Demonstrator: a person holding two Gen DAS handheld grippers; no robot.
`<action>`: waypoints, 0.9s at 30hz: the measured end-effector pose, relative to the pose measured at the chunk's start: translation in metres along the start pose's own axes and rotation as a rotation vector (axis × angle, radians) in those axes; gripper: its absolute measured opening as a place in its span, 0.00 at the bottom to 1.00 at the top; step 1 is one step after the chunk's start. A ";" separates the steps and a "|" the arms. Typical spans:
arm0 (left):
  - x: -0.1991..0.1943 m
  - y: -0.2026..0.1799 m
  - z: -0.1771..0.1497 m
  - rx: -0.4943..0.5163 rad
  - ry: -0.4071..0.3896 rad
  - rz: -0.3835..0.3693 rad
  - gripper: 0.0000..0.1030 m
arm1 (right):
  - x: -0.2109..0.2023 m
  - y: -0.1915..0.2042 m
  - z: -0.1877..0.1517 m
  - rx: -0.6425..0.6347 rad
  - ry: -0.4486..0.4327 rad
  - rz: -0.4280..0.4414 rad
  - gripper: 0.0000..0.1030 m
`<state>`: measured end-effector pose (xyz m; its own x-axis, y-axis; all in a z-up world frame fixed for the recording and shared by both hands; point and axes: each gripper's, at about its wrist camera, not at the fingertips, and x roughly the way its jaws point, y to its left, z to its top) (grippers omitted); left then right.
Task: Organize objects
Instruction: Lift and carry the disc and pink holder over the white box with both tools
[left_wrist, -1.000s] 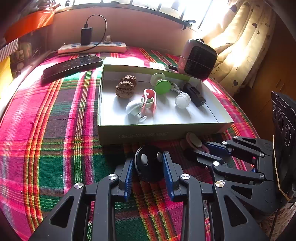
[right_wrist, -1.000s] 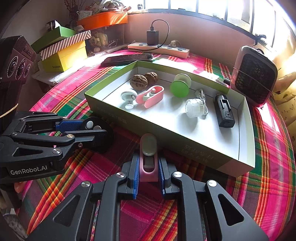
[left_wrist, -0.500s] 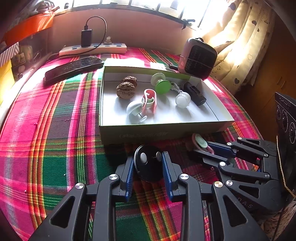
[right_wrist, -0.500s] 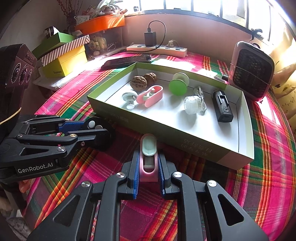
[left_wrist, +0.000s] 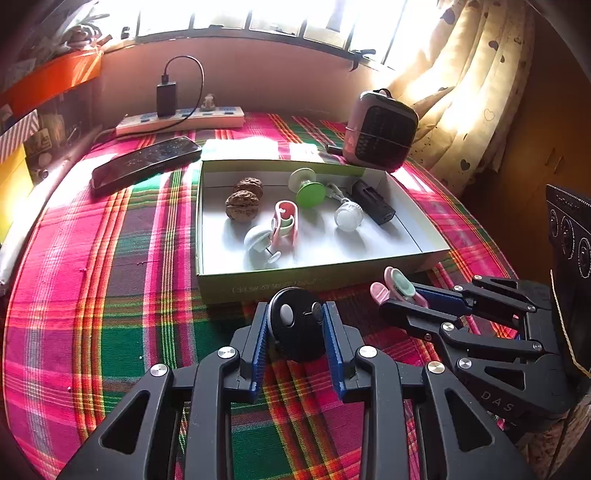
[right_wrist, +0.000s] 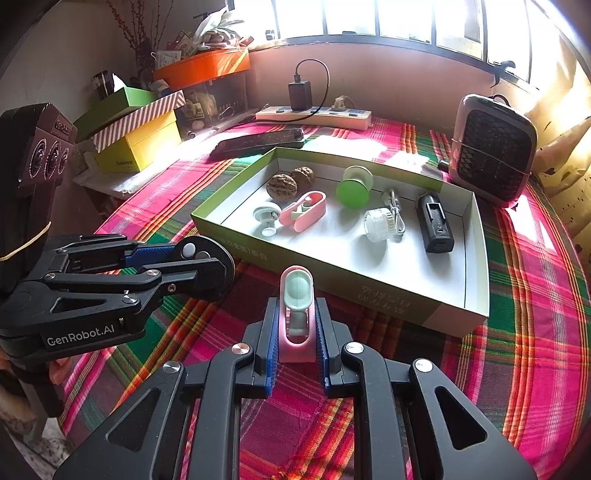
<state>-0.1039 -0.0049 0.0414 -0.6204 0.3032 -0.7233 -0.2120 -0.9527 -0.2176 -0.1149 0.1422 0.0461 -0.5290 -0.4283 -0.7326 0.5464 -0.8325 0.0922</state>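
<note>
Grippers in the foreground each carried one item above the plaid cloth (left_wrist: 110, 295), just short of the box's near wall. The left gripper (left_wrist: 295, 325) pinched a black round disc (left_wrist: 295, 321) between its blue pads; the right gripper (right_wrist: 295, 325) clamped a pink clip (right_wrist: 295, 314) with a pale green insert. Neither item had yet been set inside, so these two placements remained, by this reading, as the work in hand.

Just beyond, the shallow white box (right_wrist: 476, 229) with green outer walls already held two walnuts (right_wrist: 282, 186), a white knob (right_wrist: 266, 216), a second pink clip (right_wrist: 304, 210), a green-faced spool (right_wrist: 352, 192), a clear ribbed cap (right_wrist: 376, 223) with a small metal clasp, and a black rectangular holder (right_wrist: 434, 221). Sorting therefore appeared well advanced; no other loose small item showed on the cloth.

Past the box lay a dark phone (left_wrist: 147, 162), then a white power strip (left_wrist: 181, 120) with a black charger plugged in, and a small pink heater (right_wrist: 495, 147) near the box's far right corner. Coloured boxes (right_wrist: 140, 136) were stacked at the left. A barred window (right_wrist: 369, 18) and a patterned curtain (left_wrist: 461, 92) closed the room, with strong sunlight across the cloth.
</note>
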 end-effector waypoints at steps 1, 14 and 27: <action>-0.002 -0.001 0.001 0.003 -0.004 0.001 0.25 | -0.003 -0.001 0.000 0.004 -0.004 0.005 0.17; 0.002 -0.010 0.022 0.015 -0.009 -0.025 0.25 | -0.019 -0.021 0.012 0.054 -0.045 -0.029 0.17; 0.026 -0.019 0.046 0.029 0.007 -0.032 0.25 | -0.007 -0.064 0.029 0.125 -0.022 -0.090 0.17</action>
<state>-0.1511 0.0218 0.0566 -0.6074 0.3333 -0.7211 -0.2537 -0.9416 -0.2216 -0.1646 0.1884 0.0651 -0.5868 -0.3567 -0.7270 0.4118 -0.9045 0.1114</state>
